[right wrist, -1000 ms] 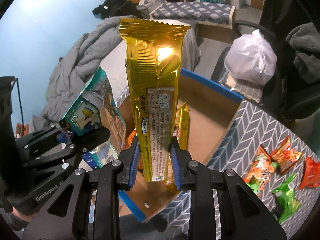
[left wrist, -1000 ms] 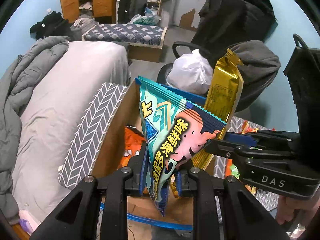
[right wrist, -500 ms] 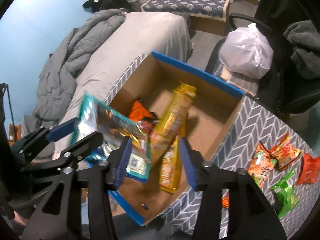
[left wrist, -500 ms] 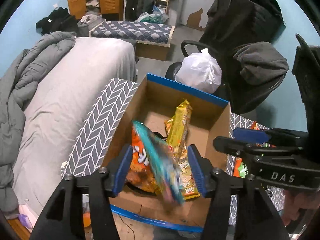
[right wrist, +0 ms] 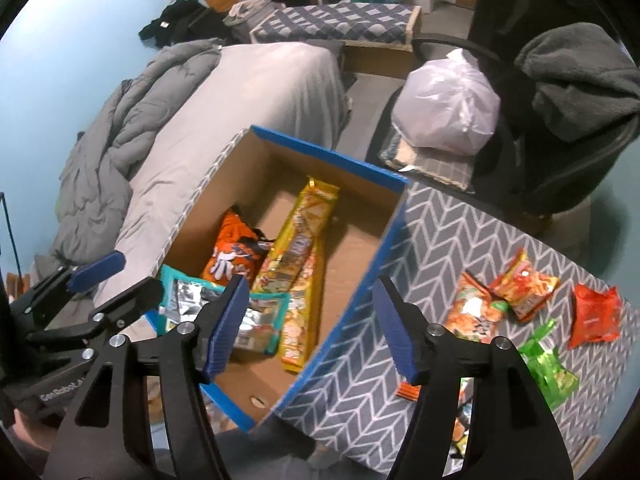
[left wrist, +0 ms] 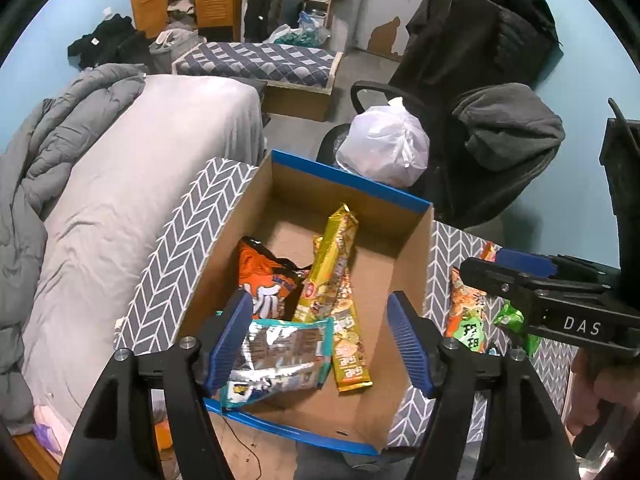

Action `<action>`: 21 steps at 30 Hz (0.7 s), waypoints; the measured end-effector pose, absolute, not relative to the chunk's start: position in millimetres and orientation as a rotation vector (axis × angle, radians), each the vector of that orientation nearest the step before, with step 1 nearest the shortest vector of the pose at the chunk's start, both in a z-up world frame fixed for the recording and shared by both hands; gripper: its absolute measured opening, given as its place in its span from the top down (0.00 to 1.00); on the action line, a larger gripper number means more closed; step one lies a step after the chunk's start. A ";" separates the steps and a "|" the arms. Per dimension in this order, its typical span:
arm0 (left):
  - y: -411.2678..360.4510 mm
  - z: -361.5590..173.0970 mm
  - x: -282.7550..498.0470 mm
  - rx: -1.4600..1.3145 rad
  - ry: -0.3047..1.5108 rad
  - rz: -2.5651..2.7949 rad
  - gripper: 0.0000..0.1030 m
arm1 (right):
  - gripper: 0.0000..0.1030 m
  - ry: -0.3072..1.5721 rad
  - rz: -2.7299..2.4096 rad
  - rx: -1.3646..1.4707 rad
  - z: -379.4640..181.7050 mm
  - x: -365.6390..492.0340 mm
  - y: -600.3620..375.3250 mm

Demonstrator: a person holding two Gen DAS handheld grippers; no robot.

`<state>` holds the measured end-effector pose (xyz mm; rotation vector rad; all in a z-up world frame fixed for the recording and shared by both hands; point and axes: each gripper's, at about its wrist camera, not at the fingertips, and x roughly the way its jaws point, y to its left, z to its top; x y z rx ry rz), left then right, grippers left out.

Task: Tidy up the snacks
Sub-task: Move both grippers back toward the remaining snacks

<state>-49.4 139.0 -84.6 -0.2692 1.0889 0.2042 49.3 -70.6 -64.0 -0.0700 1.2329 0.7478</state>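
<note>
A cardboard box with a blue rim (left wrist: 348,178) (right wrist: 320,152) sits on the chevron-patterned table. Inside lie a teal packet (left wrist: 276,358) (right wrist: 224,312), foil side up, an orange packet (left wrist: 262,276) (right wrist: 232,252) and long gold packets (left wrist: 332,264) (right wrist: 300,236). My left gripper (left wrist: 320,344) hangs over the box, jaws opening, nothing pressed between them; the teal packet lies below. My right gripper (right wrist: 310,328) hovers over the box's right wall, jaws opening and empty. Several loose snack packets (right wrist: 520,292) (left wrist: 468,316) lie on the table to the right.
A bed with a grey duvet (left wrist: 80,160) runs along the left. Behind the box, a chair holds a white plastic bag (left wrist: 384,144) and dark clothes (left wrist: 508,128). A hand (left wrist: 600,392) holds the right tool at the lower right of the left wrist view.
Both grippers opened and dropped their packets: the teal packet and the gold one fell into the box. The right gripper shifted toward the box's right wall.
</note>
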 end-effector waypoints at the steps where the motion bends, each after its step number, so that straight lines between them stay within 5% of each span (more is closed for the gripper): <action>1: 135.3 -84.1 -47.9 -0.266 1.094 0.200 0.28 | 0.35 1.231 0.740 -0.070 -63.4 49.6 -74.1; 21: 56.5 -87.6 -20.1 -0.177 1.168 0.069 0.25 | 0.31 1.235 0.599 -0.064 -66.3 55.5 -174.0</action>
